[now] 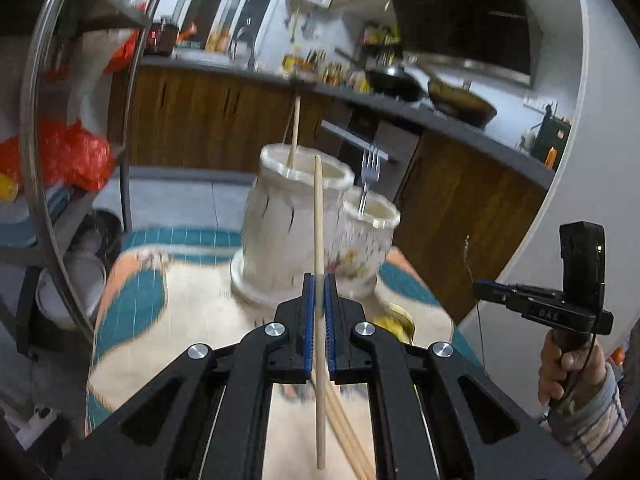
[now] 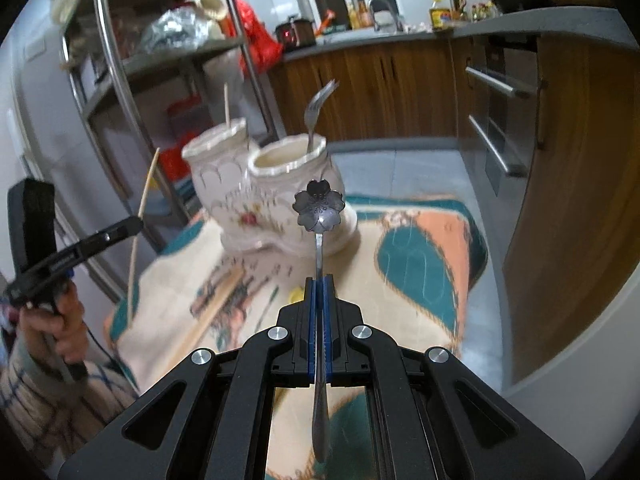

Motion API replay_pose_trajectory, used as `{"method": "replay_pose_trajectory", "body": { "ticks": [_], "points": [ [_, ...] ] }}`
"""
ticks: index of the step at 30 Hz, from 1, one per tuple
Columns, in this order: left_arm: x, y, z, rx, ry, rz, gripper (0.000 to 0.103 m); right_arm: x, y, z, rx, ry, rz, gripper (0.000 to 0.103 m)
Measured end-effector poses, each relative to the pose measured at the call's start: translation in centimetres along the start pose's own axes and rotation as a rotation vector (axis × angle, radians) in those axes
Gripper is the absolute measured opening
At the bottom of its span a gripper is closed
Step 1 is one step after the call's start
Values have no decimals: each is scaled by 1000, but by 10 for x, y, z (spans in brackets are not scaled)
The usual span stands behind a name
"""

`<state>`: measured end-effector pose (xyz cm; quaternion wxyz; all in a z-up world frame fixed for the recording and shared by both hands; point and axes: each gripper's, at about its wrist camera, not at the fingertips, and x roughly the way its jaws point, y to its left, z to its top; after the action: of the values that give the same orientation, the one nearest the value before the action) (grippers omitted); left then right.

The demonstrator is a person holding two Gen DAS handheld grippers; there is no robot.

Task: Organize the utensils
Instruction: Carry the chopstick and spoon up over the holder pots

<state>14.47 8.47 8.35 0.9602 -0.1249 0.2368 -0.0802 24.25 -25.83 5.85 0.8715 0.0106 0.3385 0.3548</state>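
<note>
Up front, the left gripper has its blue-padded fingers closed narrow on a single wooden chopstick, which stands nearly upright with its tip at 12 o'clock, level with the rim of the taller ceramic holder. That holder has one chopstick standing in it already; the shorter ceramic holder, touching it at 3 o'clock, has one fork, tines up. Both holders share a base at the far edge of the desk, whose patterned cloth drops away at 9 o'clock toward a metal shelf rack standing close by. Two more chopsticks lie on the cloth below the left gripper, at 6 o'clock. The right gripper has its fingers clamped on a flower-headed metal spoon, its bowl at 12 o'clock in front of the shorter holder, whose fork leans toward 1 o'clock. From the right wrist view, open cloth lies at 3 o'clock up to the desk's edge, with grey floor beyond. Between the two grippers there is free room; they hang well apart.
</note>
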Motion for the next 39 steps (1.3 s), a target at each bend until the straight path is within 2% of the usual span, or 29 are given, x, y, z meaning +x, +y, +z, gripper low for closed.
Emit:
{"method": "replay_pose_trajectory", "body": {
  "ticks": [3,11,20,30,39],
  "points": [
    [1,-4,8,12,-76,-9,4,-3,-1,7,15,-76,4,4],
    [14,-3,25,-10,-202,-19,4,1,-9,31,81,-245,54,4],
    [22,6,42,-47,-278,-41,4,12,-4,51,75,-335,79,4],
    [27,8,82,-78,-396,-53,4,16,18,96,42,-440,134,4],
    [44,6,92,-95,-434,-60,4,30,17,109,59,-465,164,4]
  ]
}}
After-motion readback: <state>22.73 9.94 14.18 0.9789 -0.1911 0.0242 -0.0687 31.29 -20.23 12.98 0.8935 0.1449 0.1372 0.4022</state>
